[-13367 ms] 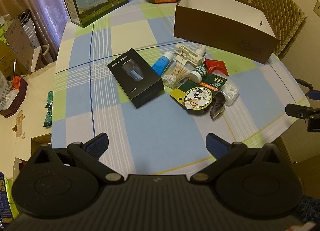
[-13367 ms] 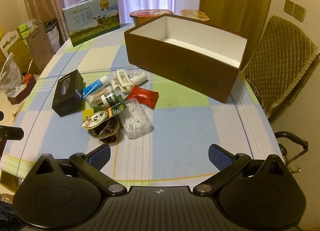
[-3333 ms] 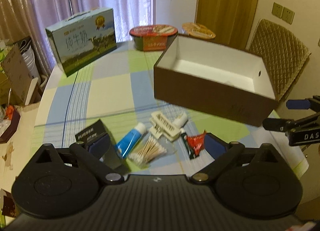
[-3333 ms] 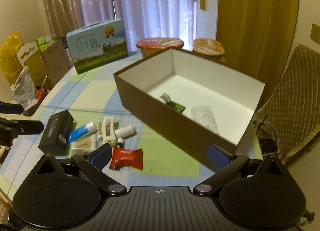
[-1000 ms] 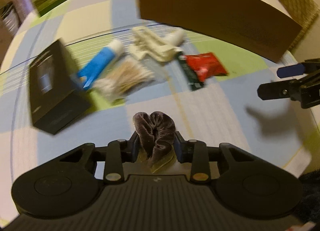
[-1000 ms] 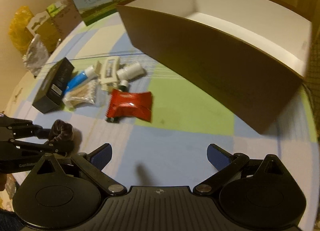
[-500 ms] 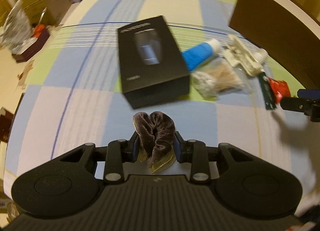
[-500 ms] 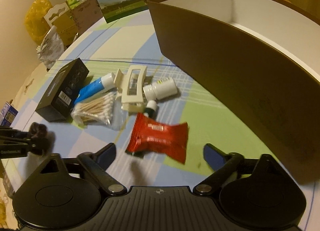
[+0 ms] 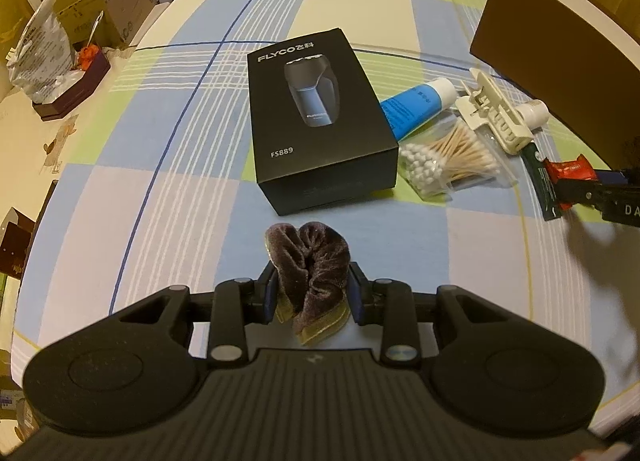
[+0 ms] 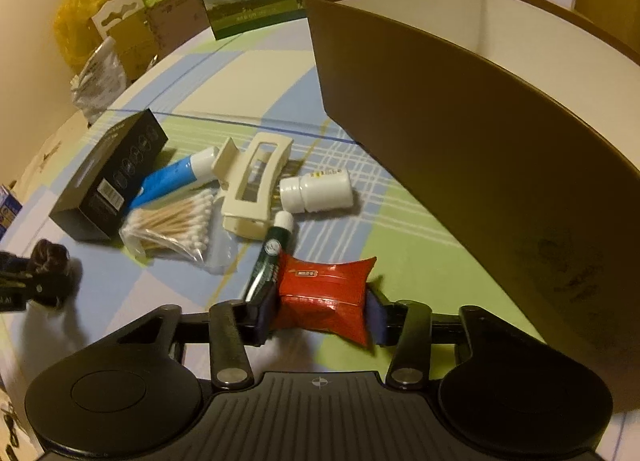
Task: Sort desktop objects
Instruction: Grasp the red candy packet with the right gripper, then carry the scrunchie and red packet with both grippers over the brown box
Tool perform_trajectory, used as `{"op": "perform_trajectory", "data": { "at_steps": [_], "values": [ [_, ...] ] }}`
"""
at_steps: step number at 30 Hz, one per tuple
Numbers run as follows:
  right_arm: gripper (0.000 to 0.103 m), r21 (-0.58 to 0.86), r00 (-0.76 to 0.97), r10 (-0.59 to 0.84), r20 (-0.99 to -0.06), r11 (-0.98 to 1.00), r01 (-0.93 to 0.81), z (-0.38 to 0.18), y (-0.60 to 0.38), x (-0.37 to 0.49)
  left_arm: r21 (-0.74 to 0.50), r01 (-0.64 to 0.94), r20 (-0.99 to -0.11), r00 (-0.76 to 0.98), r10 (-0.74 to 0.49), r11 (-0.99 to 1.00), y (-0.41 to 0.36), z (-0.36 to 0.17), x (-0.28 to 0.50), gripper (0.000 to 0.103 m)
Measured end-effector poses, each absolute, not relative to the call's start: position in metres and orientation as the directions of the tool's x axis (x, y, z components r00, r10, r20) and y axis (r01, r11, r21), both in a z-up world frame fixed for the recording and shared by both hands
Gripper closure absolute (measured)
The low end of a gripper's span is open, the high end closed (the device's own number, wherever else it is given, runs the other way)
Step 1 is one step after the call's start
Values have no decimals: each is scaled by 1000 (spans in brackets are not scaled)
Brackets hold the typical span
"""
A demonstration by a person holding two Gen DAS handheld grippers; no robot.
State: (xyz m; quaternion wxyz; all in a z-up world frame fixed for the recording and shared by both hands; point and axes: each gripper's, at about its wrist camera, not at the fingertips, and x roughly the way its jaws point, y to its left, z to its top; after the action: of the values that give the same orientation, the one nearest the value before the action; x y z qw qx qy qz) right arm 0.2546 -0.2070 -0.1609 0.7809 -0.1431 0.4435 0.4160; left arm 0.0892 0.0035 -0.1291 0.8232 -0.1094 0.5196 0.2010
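While your left tongs (image 9: 311, 288) are clamped on the brown velvet scrunchie (image 9: 308, 257) just above the bench (image 9: 160, 197) | your right tongs (image 10: 320, 315) pinch the red snack packet (image 10: 326, 293) beside the green tube (image 10: 269, 257) | black shaver box (image 9: 316, 117), cotton swabs (image 10: 176, 223) and hair claw (image 10: 254, 185) sit further out | brown box (image 10: 460, 141) on the right

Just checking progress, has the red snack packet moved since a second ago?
Yes. The red snack packet lay on the tablecloth across the dark green tube; now the right gripper is shut on it, though it has barely shifted from the tube.
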Motion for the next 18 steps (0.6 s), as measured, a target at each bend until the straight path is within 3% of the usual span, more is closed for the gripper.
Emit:
{"op": "perform_trajectory", "data": {
  "at_steps": [18],
  "values": [
    [64,132,261,529,-807,593,-794,-127,-241,229,-9,-339,-891,429,146,941,-30,-118,94,75]
  ]
}}
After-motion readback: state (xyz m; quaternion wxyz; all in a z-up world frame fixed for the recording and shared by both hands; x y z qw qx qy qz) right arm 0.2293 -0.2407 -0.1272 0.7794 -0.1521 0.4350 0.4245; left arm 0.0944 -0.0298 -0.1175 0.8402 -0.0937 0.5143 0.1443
